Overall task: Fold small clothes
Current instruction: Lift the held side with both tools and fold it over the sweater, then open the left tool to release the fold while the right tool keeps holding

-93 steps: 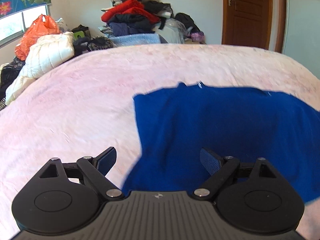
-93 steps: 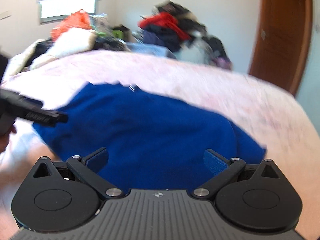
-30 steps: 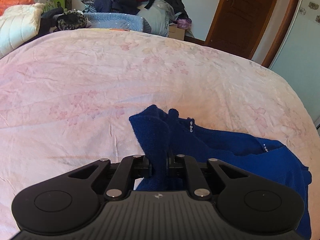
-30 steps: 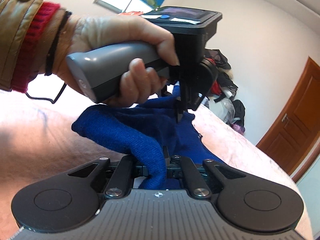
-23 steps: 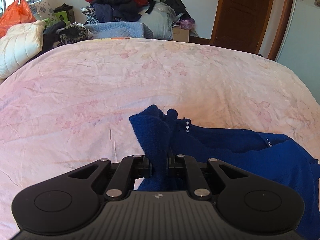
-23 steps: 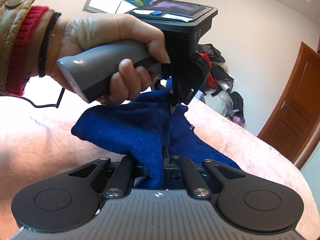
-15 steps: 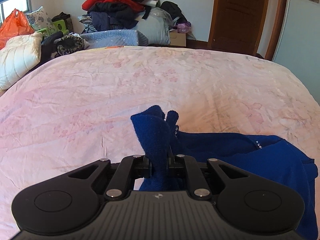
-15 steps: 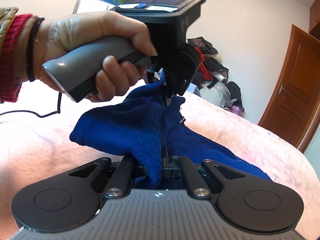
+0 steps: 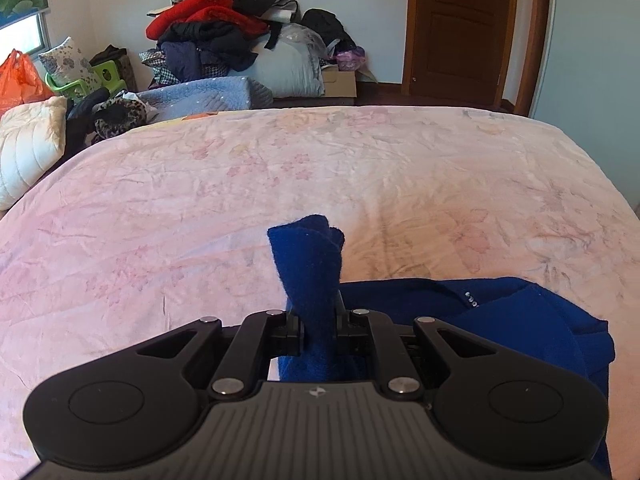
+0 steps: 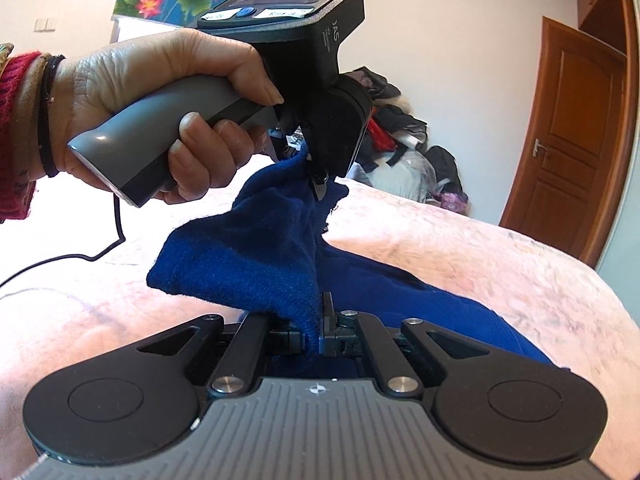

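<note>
My left claw [image 9: 319, 326] and right claw [image 10: 316, 330] each pinch a bunched corner of the blue knit garment [image 10: 256, 252], lifting it off the pink bed [image 9: 200, 208]; the left handset's [image 10: 296, 40] labels are too blurred to read.

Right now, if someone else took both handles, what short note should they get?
Left tongs: shut on a bunched edge of the blue sweater, raised off the bed.
Right tongs: shut on another part of the same blue sweater, also lifted.
The rest of the garment trails on the pink bedspread.
Done: both grips taken, fabric lifted.
Left: no finished fold shows yet; probably carry the held edge over, lay it flat, release, then finish folding.
</note>
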The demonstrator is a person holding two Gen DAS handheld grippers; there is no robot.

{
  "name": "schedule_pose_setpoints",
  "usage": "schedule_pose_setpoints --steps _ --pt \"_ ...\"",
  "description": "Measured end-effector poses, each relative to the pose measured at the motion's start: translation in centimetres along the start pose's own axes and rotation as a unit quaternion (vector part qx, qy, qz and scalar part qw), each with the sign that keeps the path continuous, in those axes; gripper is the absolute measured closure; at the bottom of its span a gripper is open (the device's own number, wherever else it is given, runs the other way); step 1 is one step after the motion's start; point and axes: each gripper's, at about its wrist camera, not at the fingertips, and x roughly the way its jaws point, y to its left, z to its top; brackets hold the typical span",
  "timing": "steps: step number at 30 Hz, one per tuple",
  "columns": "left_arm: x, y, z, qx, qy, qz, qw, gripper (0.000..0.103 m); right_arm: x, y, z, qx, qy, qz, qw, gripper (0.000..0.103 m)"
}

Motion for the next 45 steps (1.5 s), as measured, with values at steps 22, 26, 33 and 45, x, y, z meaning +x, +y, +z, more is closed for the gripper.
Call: schedule_pose_setpoints --steps 22,26,33,45 --pt "2.7 -15.4 -0.5 0.090 0.027 -0.065 0.9935 0.093 -2.5 -9.0 -4.8 0.182 0.034 -0.011 0.983 0.099" --pt "4.1 -17.3 -1.1 0.095 0.053 -0.087 0.9903 0.089 -1.9 -10.2 -6.3 0.236 0.055 0.016 0.970 0.098" --pt "4.7 -18.0 -1.0 0.075 0.069 -0.121 0.9874 0.037 -1.3 -11.6 -8.1 0.307 0.078 0.056 0.947 0.098" --pt "2.3 -16.2 1.2 0.021 0.045 -0.156 0.9866 0.033 -0.6 -12.5 -9.1 0.359 0.092 0.079 0.925 0.095"
